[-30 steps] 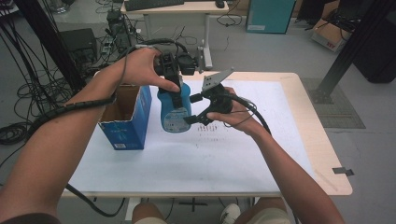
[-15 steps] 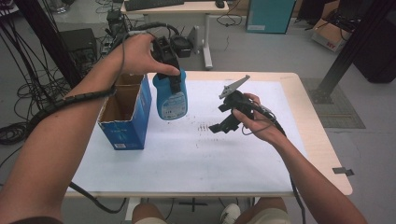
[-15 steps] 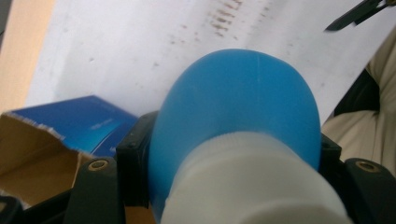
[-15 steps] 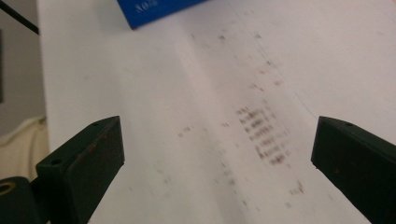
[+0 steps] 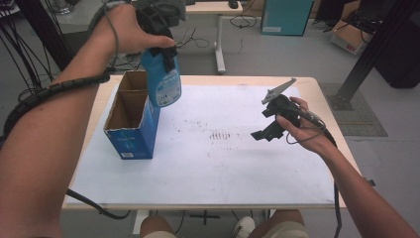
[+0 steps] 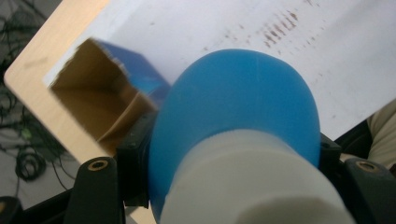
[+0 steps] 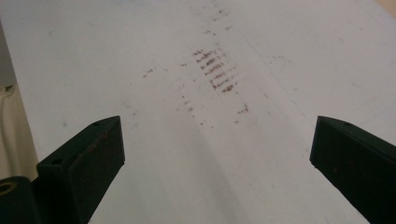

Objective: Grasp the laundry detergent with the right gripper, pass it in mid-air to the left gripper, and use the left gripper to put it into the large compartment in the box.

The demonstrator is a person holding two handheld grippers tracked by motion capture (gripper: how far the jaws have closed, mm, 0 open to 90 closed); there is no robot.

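So the left gripper (image 5: pixel 163 52) is clamped tight around a blue bottle (image 5: pixel 162 82), up near its white neck, and has it hanging in the air right above the open blue cardboard box (image 5: pixel 130 119), which is brown inside. That box sits at the left side of the tabletop (image 5: pixel 208 168), which is light wood with a big white sheet (image 5: pixel 237 163) laid over most of it. The sheet is kinda grubby, with a patch of little brown smudges (image 5: pixel 220 135) near the middle. The right gripper (image 5: pixel 267 130) hangs over the right half of the sheet with its jaws spread wide and nothing between them. The room is a grey floor with tangles of black cables (image 5: pixel 20 54) off to the left, another desk (image 5: pixel 218 10) behind, a teal cabinet (image 5: pixel 283 16) and a cardboard carton (image 5: pixel 349 37) at the back right.
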